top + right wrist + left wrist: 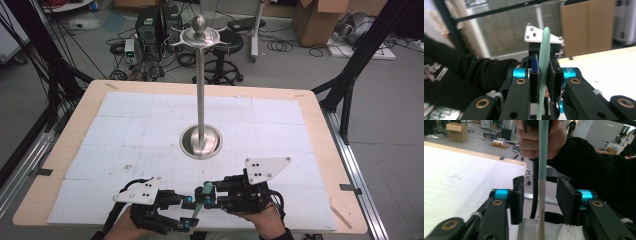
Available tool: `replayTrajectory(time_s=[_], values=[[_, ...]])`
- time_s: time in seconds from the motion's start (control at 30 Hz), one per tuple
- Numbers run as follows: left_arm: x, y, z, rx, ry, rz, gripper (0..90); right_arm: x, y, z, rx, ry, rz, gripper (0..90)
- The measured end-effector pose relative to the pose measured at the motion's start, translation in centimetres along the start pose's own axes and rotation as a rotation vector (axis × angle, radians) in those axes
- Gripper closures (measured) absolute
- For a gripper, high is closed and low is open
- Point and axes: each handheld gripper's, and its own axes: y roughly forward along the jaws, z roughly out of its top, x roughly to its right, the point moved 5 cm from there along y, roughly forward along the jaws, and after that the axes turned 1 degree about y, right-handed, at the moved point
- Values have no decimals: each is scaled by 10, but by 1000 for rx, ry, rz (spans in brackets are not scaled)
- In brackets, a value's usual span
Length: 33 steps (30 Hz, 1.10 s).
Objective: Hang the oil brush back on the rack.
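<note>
Here right hand-held gripper [544, 77] clamps the spatula [543, 65] (upright); left hand-held gripper [540, 197] gapes.

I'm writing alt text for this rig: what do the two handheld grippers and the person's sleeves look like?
Both the left gripper and right gripper are black linkages with brass pivots, cyan collars, flat black jaws and a grey three-cornered plate on top. The sleeves are black.

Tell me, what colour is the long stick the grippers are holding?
The stick is mint green on one part and cream on the other, clearest in the left gripper view.
</note>
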Motion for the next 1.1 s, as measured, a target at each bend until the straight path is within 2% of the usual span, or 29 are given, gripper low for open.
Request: replayTrajectory(time_s=[0.17, 0.3, 0.63, 0.93, 0.97, 1.0, 1.03, 1.07, 1.1], values=[[3, 1, -2, -22, 11, -19, 709, 2, 11, 3, -33, -26, 68, 819], [3, 0, -2, -25, 13, -22, 731, 4, 16, 2, -42, -17, 97, 819], [2, -1, -2, -23, 20, -13, 833, 6, 16, 3, -30, -7, 104, 820], [2, -3, -2, -27, 23, 14, 842, 6, 18, 3, -23, -14, 99, 815], [1, -3, -1, -27, 29, 24, 843, 6, 18, 3, -20, -6, 98, 801], [0, -4, -1, -26, 25, 41, 843, 7, 18, 3, -13, 9, 100, 712], [-1, -5, -1, -25, 24, 50, 843, 8, 17, 4, 5, 32, 85, 563], [-2, -7, 0, -22, 24, 67, 843, 9, 17, 4, 14, 44, 48, 472], [-3, -8, 1, -15, 23, 87, 843, 11, 16, 4, 19, 52, -3, 418]])
